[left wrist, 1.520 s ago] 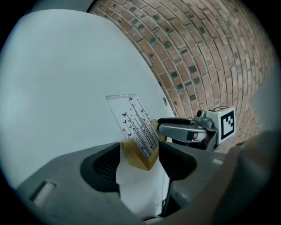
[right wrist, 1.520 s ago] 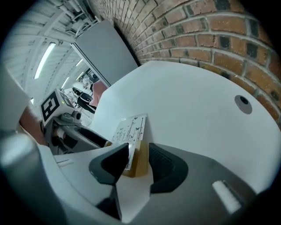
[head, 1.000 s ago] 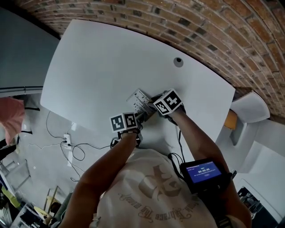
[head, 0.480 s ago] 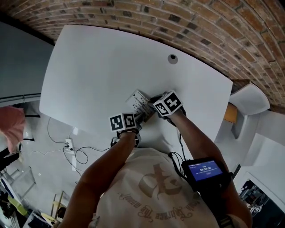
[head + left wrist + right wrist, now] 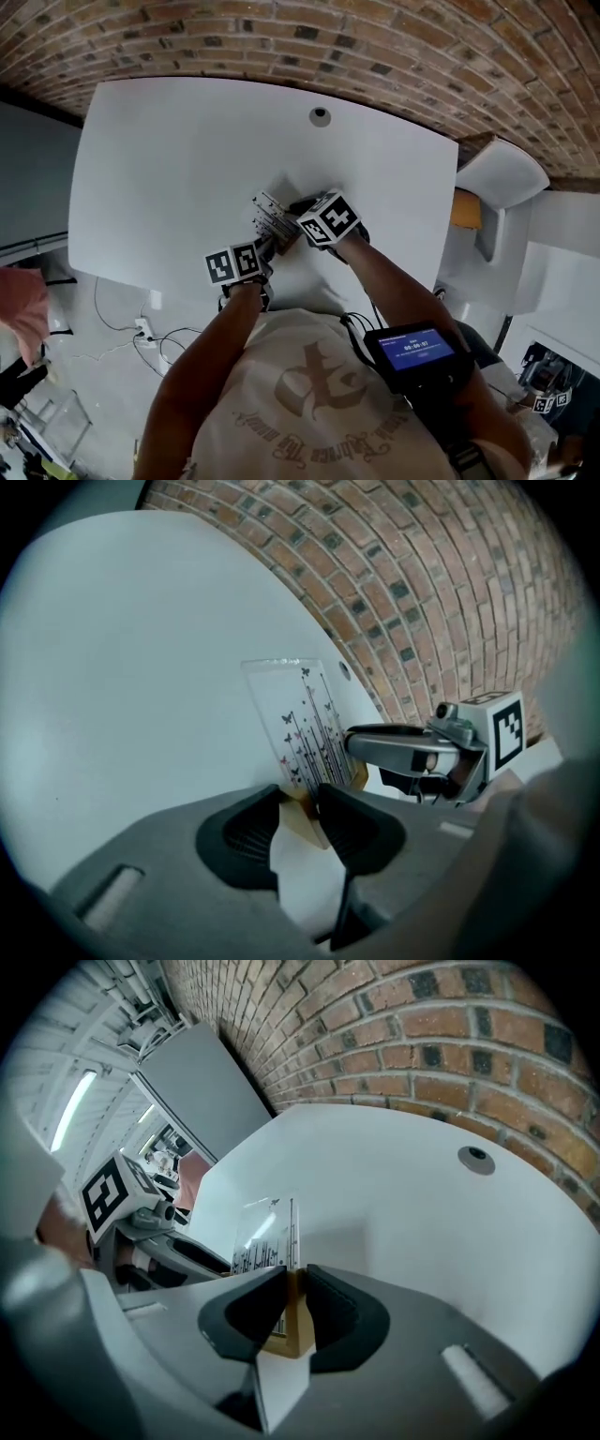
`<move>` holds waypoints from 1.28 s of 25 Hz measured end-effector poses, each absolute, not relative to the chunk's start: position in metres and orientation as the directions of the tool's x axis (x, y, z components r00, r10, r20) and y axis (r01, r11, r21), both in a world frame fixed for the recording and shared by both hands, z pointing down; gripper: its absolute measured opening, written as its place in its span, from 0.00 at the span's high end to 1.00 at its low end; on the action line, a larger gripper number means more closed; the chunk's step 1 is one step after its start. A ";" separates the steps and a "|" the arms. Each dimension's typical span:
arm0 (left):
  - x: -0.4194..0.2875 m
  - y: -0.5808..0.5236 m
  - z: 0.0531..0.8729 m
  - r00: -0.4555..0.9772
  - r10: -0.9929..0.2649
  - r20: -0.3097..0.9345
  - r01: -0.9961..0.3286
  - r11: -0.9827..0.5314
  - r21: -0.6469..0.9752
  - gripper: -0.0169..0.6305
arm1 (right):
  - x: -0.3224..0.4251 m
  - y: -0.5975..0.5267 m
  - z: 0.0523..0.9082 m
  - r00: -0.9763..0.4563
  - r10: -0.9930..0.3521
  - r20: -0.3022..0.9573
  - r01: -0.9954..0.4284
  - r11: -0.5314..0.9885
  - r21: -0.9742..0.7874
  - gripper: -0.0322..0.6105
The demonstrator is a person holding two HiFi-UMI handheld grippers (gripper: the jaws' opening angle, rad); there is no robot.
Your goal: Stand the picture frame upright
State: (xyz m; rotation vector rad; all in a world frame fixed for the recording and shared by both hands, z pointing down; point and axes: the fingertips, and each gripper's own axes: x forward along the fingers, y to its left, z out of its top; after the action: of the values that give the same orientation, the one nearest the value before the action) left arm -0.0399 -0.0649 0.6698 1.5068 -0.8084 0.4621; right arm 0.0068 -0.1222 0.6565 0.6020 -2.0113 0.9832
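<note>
Picture frame (image 5: 272, 217): clear panel printed with butterflies and thin stems, set in a wooden base. It sits over the white bench (image 5: 169, 159), on the person's side of the cable hole (image 5: 321, 116), well apart from that hole and closer to the bench's near edge.

Left gripper (image 5: 265, 246): its jaws have just been closing. The pads now press on a corner of the wooden base, at the frame end farther from the cable hole.

Right gripper (image 5: 294, 208): its jaws have just been closing. The pads clamp the base edge at the end nearer the cable hole, with the panel edge-on just above them.

Whether the base rests flat on the bench cannot be told.

Brick wall (image 5: 375, 37): beyond the cable hole.
</note>
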 end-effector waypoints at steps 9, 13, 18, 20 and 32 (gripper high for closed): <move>-0.028 -0.082 0.658 0.657 -0.194 0.729 -0.754 -0.147 0.640 0.76 | 0.026 -0.131 0.641 -0.569 -0.191 0.800 -0.739 0.546 -0.395 0.84; -0.020 -0.095 0.652 0.653 -0.182 0.735 -0.755 -0.236 0.612 0.77 | 0.038 -0.137 0.636 -0.566 -0.250 0.786 -0.767 0.509 -0.390 0.84; -0.009 -0.117 0.646 0.652 -0.177 0.737 -0.742 -0.350 0.572 0.77 | 0.053 -0.151 0.629 -0.555 -0.338 0.760 -0.799 0.469 -0.376 0.84; -0.005 -0.125 0.646 0.654 -0.174 0.736 -0.734 -0.385 0.560 0.77 | 0.058 -0.158 0.628 -0.549 -0.366 0.752 -0.810 0.456 -0.369 0.84; 0.003 -0.191 0.642 0.629 -0.171 0.759 -0.676 -0.602 0.424 0.77 | 0.074 -0.204 0.628 -0.500 -0.528 0.686 -0.865 0.345 -0.365 0.84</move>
State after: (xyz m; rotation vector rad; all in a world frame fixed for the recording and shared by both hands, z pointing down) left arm 0.0027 -0.1910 0.6417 2.1232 -0.6602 0.8903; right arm 0.0740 -0.2039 0.6285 1.2169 -2.1618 0.9961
